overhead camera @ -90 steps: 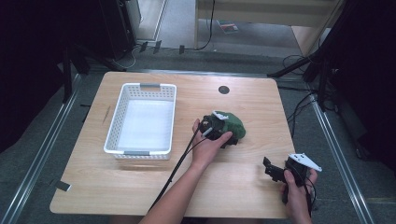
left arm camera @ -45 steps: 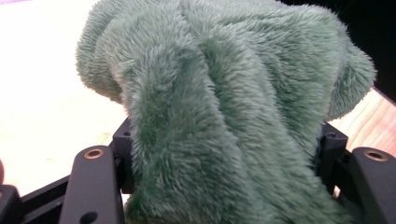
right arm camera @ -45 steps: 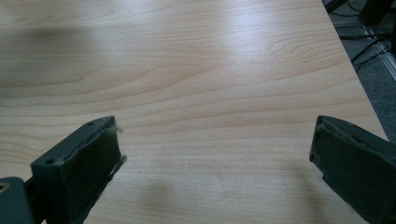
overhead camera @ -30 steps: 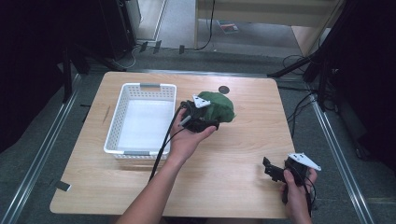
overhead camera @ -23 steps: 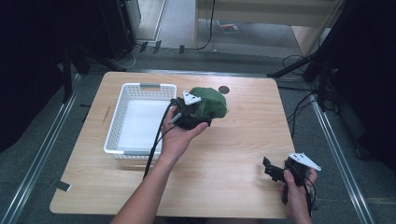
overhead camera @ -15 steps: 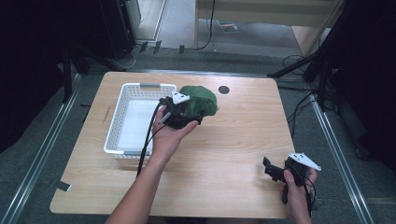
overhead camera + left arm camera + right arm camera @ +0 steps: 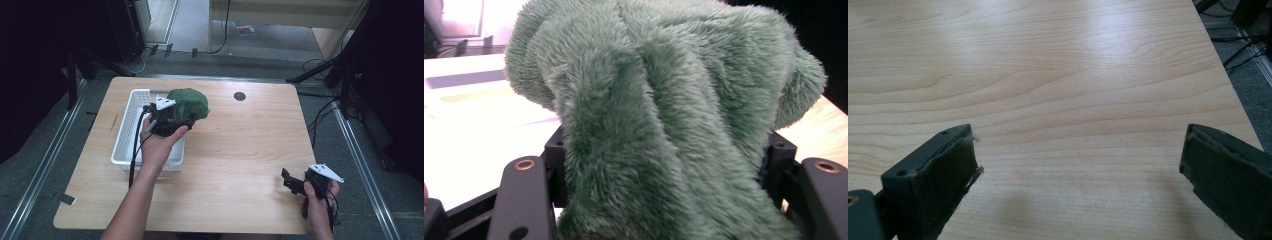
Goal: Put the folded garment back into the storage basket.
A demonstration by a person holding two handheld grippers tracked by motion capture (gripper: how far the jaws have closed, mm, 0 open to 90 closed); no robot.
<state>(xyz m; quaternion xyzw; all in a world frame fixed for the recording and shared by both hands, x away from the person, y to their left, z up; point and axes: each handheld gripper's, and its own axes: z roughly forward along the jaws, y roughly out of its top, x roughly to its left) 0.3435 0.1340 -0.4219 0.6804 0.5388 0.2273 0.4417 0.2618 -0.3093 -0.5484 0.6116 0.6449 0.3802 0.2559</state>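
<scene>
White basket (image 7: 125, 135) on the table (image 7: 240, 150), its inside partly hidden by the left hand (image 7: 157, 145). Left gripper (image 7: 172, 117) clamps a green plush toy (image 7: 189, 103) above the basket's right rim. Right gripper (image 7: 292, 182) spread wide, low over bare wood near the table's front right corner; toy's shape unclear.
</scene>
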